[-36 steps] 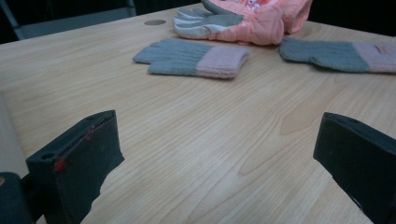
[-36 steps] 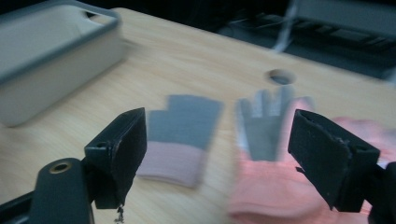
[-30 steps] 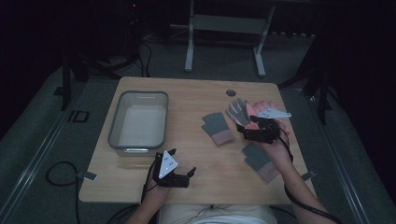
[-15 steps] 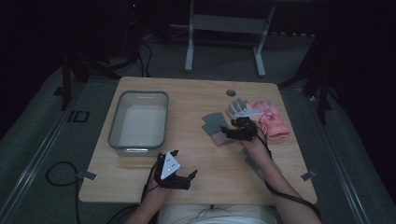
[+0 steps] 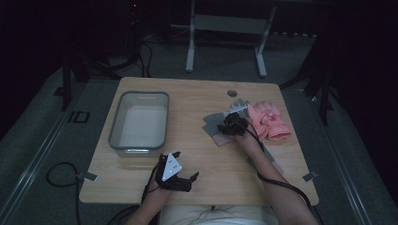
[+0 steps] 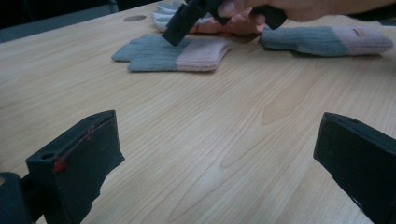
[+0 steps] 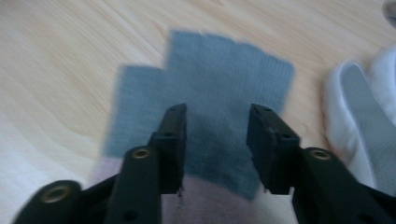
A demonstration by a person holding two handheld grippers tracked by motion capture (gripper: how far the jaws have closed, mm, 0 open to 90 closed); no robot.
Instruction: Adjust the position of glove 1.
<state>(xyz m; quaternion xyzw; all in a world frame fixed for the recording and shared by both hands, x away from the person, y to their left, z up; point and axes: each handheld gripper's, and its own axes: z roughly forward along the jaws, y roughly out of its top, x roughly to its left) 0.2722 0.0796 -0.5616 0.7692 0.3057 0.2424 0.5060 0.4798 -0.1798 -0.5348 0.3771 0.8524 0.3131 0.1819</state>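
Hovering over the grey-and-pink glove point(image 7: 205, 126), your right claw point(image 5: 233, 124) hangs with its jaws a little apart, one on each side of the grey knit and neither yet pinching it, as the right gripper view shows. That glove lies flat on the wooden worktop point(image 5: 202, 154), right of centre, fingers pointing away from you and its pink cuff toward you. Just beside it, on the far right side, lies a white-and-grey glove point(image 7: 359, 116), and next to that a pink glove point(image 5: 270, 121). A second grey-and-pink glove point(image 6: 327, 40) rests nearer to you, partly under your right forearm in the high view; in the left gripper view it lies to the right of the first glove and apart from it.

Your left claw point(image 5: 187, 180) rests low at the near edge of the worktop, well apart from the gloves, with its jaws spread wide and only bare wood between them. A clear plastic bin point(image 5: 140, 124) stands on the left half of the worktop, beyond your left hand. A small round grommet point(image 5: 232, 93) sits near the far edge, just past the gloves.
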